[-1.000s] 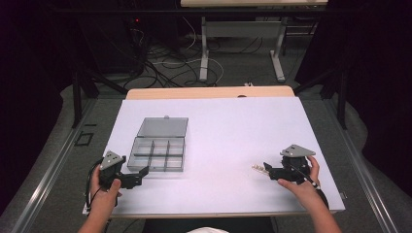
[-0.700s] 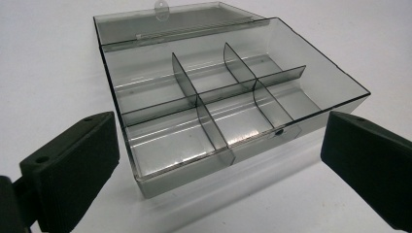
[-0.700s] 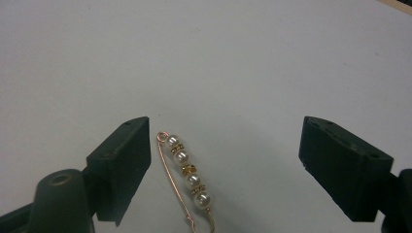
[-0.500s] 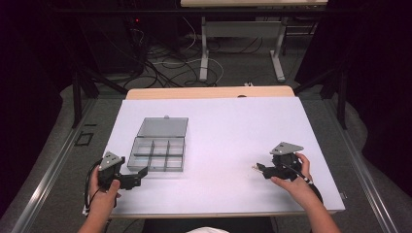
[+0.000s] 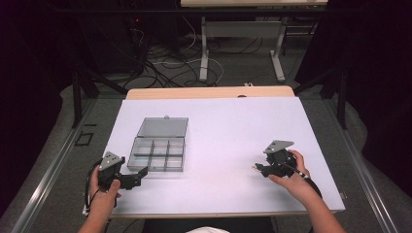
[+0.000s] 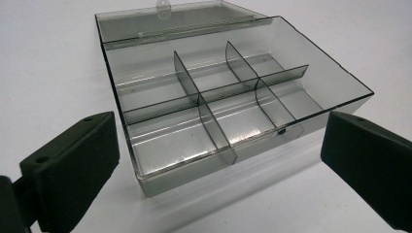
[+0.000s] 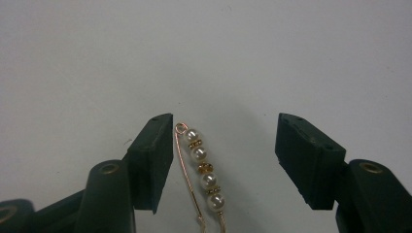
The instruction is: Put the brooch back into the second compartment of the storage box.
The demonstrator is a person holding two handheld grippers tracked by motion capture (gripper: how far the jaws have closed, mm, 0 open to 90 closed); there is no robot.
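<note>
white tabletop: pearl pin lies lengthwise between the open right gripper jaws, hugging one; left gripper, open, faces the compartment box.

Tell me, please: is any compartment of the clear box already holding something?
No: in the left gripper view, all six compartments of the open compartment box are bare.

From above my side, the high view looks forward and down over the whole white tabletop. My left gripper camera sits low and close, facing the open compartment box, which the high view shares. My right gripper camera looks closely down at a pearl pin.
</note>
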